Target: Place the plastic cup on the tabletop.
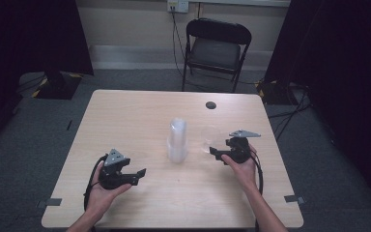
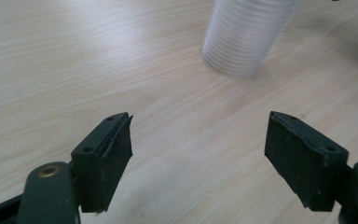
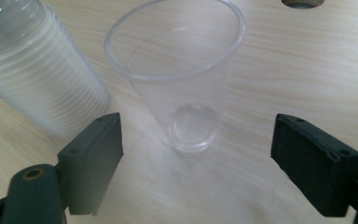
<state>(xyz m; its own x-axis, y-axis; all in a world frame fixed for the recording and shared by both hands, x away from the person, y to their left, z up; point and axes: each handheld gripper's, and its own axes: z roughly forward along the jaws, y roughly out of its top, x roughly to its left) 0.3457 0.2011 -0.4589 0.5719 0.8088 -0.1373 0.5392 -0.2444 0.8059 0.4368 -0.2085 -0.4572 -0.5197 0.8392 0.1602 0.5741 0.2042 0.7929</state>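
While the person's left hand (image 1: 101,193) rests on the near left part of the wooden table (image 1: 140,111), the left gripper (image 1: 137,175) it holds points toward the middle of the tabletop with its jaws spread wide and nothing between them. Seen along that gripper's own jaws, bare wood lies between the two black pads (image 2: 109,158), and the stack of clear cups (image 2: 244,35) stands well ahead of them, off toward the right pad, apart from both.

Moving rightward across the table, the stack of clear cups (image 1: 177,140) stands upright near the centre, roughly midway between the two grippers.

Just right of the stack stands a single clear cup (image 1: 211,137), upright with its mouth open to the ceiling. The right gripper (image 1: 215,152), held in the person's right hand (image 1: 244,166), faces leftward at this cup from close by. Its jaws stand released and wide. In the right gripper view, the single cup (image 3: 186,93) sits just ahead of the gap between the pads (image 3: 98,158), centred between them but not within them, and neither pad touches its wall. The stack (image 3: 32,70) shows beside the cup, near the left pad.

At the far edge of the table a round dark cable hole (image 1: 211,105) lies behind the single cup.
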